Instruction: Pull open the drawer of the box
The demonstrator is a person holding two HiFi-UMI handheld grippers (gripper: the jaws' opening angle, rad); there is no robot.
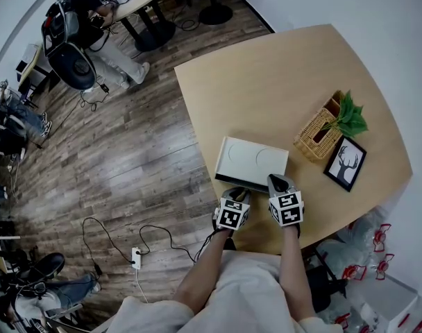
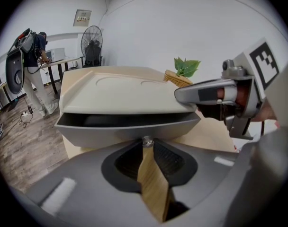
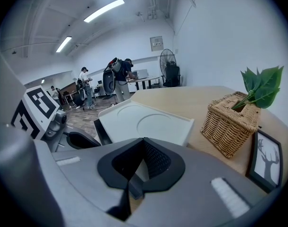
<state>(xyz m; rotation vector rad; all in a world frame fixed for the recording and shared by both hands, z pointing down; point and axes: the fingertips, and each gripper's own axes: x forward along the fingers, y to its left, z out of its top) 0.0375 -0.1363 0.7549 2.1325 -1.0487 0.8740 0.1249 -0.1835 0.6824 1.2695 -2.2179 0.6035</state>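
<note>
A flat white box (image 1: 252, 159) lies near the front edge of the wooden table (image 1: 280, 75). Its grey drawer (image 2: 125, 129) faces me and stands out a little, with a dark gap under the lid (image 2: 120, 91). My left gripper (image 2: 147, 143) is shut on the small silver knob (image 2: 147, 140) at the middle of the drawer front; the head view shows this gripper (image 1: 233, 198) at the table edge. My right gripper (image 1: 280, 184) is shut, its jaws lying on the lid's front right corner (image 2: 182, 96). The right gripper view looks across the lid (image 3: 144, 122) past the closed jaws (image 3: 143, 143).
A wicker basket (image 1: 318, 134) holding a green plant (image 1: 350, 116) stands right of the box, with a framed deer picture (image 1: 345, 162) beside it. A power strip (image 1: 136, 257) and cables lie on the wood floor at left. A person (image 1: 93, 19) stands by a far desk.
</note>
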